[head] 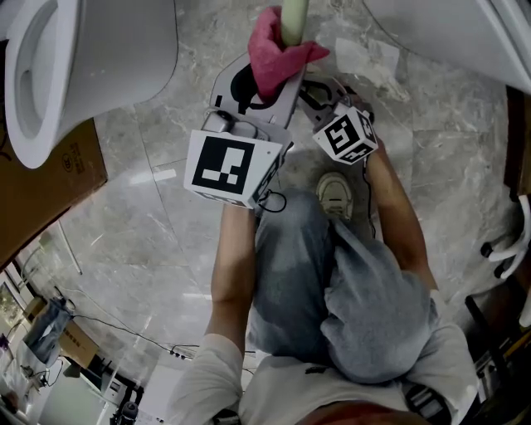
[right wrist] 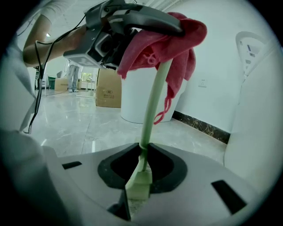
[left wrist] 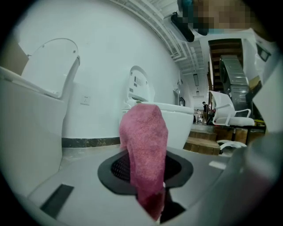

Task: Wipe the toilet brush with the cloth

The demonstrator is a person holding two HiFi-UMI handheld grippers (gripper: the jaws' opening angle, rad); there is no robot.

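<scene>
Grey marble floor (head: pixel 158 166) fills the head view. White toilet (head: pixel 50 75) at 10 o'clock, cardboard box (head: pixel 58 183) at 9. Left gripper (head: pixel 270 76) at 12 o'clock, jaws pinching the pink cloth (head: pixel 270 54), which is draped round the upper shaft of the pale green toilet brush (head: pixel 293 17). Right gripper (head: pixel 314 90) just beside it at 1 o'clock, jaws clamped on the brush's squared lower end; the shaft rises from there into the cloth.

Looks like a bathroom-fixtures showroom or stockroom, not a home. Several toilets (left wrist: pixel 176 118) stand loose on a marble floor (head: pixel 149 224), with cardboard boxes (right wrist: pixel 109 88) and office chairs (left wrist: pixel 236 121) around.
</scene>
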